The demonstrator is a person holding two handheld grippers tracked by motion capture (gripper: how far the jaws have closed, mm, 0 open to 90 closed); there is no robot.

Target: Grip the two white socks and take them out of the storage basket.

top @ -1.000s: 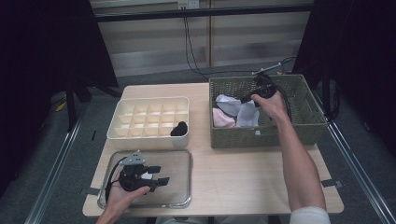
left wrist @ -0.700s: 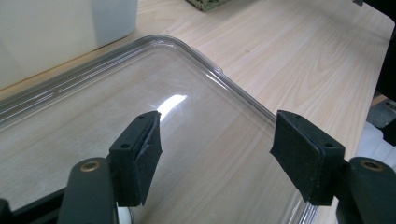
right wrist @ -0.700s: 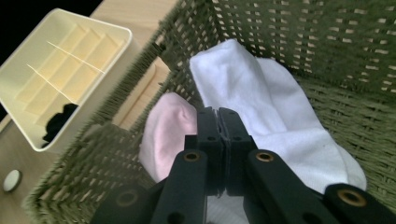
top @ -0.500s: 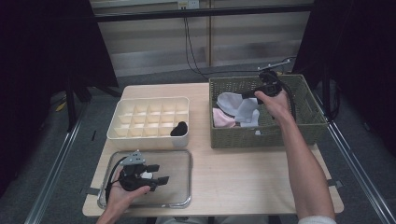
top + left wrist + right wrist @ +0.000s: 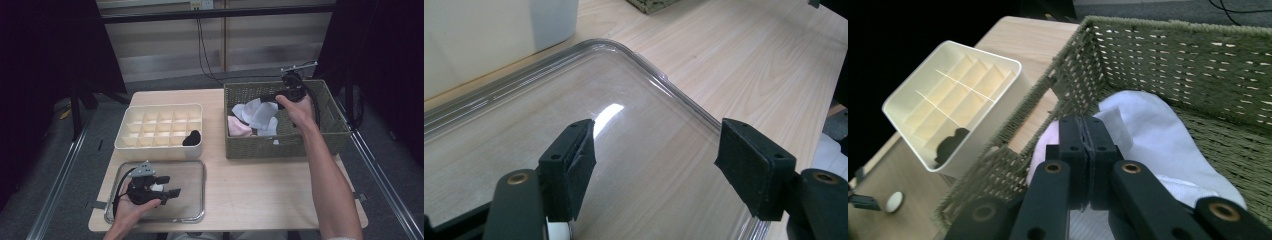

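My right gripper (image 5: 265, 97) (image 5: 1087, 122) hangs over the green woven basket (image 5: 300, 142), shut on the edge of a white sock (image 5: 257, 112) (image 5: 1158, 145) that drapes down from its tips. A pink sock (image 5: 239, 127) and more white cloth lie under it. My left gripper (image 5: 170, 185) (image 5: 656, 160) rests low over the clear plastic tray (image 5: 200, 167) (image 5: 649, 75). Its jaws have just been opening and stand wide with nothing between them. A rolled black sock (image 5: 192, 137) (image 5: 950, 142) sits in a front right compartment of the cream divided box (image 5: 150, 125).
The basket stands at the table's back right, the cream box (image 5: 963, 75) just left of it, and the tray at the front left. Bare wood (image 5: 260, 190) stretches across the front right. Dark frame posts and floor rails flank the table.
The right gripper has risen a little inside the basket, drawing the white sock up with it. The left hand stays over the tray.
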